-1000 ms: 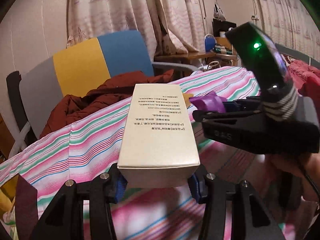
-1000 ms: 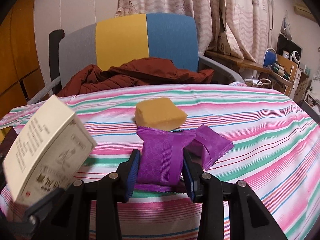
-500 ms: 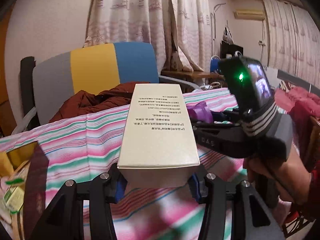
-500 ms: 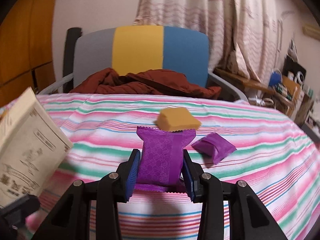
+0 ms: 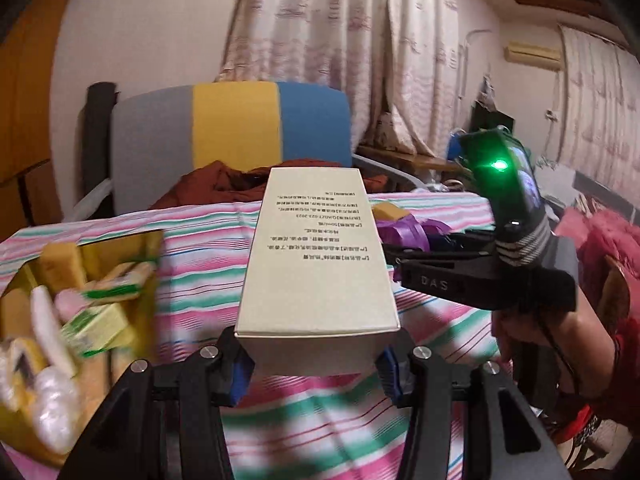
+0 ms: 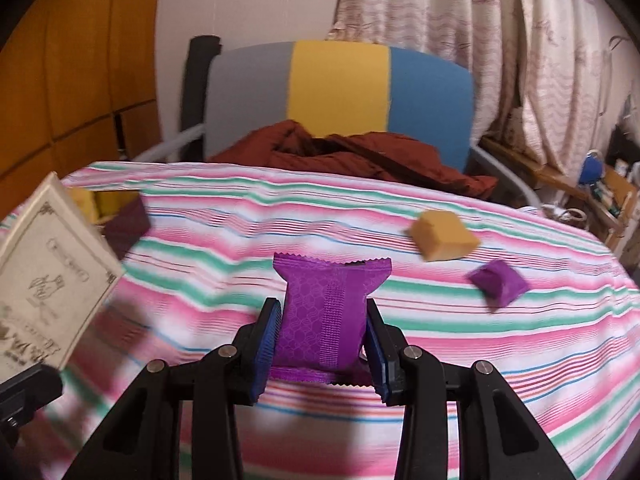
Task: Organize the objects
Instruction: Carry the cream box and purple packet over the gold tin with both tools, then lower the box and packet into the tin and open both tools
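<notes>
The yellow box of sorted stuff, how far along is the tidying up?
Done: the yellow box already holds several packets. In hand: the left tongs grip a beige carton, the right tongs a purple sachet. Left: a tan block and another purple packet lie on the striped cloth.

A lived-in home room, probably a bedroom: patterned curtains (image 5: 360, 40), a wall air conditioner (image 5: 532, 51), a jacket-draped chair (image 6: 340, 92), a striped cloth (image 6: 360, 232).
</notes>
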Demonstrator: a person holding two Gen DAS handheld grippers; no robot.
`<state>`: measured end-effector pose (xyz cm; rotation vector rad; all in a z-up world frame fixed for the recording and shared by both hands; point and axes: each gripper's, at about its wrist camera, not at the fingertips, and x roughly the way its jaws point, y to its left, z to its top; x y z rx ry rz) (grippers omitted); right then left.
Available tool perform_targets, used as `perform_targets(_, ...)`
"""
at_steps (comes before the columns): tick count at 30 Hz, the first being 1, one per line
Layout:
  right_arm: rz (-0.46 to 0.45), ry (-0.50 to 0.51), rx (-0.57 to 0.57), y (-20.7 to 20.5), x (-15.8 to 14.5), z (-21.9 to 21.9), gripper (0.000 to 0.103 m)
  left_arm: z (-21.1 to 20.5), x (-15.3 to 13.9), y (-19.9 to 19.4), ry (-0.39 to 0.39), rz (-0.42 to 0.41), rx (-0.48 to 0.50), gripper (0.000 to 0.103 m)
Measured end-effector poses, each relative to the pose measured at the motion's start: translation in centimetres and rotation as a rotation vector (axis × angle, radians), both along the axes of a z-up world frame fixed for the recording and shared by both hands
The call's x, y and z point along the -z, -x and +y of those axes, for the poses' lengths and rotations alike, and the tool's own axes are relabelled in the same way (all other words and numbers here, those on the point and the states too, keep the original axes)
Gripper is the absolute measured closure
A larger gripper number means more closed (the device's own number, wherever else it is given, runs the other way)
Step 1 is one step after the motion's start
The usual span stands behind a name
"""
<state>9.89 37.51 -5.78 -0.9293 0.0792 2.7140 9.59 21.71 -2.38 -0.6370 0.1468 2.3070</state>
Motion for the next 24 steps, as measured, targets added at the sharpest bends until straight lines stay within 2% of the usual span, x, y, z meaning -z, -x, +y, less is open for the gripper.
perform_targets(13,0.037,0.254,-0.295,3.2,-3.2,-13.1,0.062,-13.2,-1.3,1.7,-0.024,-0.022,-0.244,0.052)
perform_targets(21,0.002,0.303,-0.374,6.7,-2.8,-18.4,0.062,-20.2,0.3,2.9,-0.019,-0.091,-0.416,0.052)
perform_targets(24,-0.025,0.284,-0.353,7.9,-1.9,-19.1,0.055,-21.4,0.6,4.0,-0.011,-0.111,-0.460,0.052)
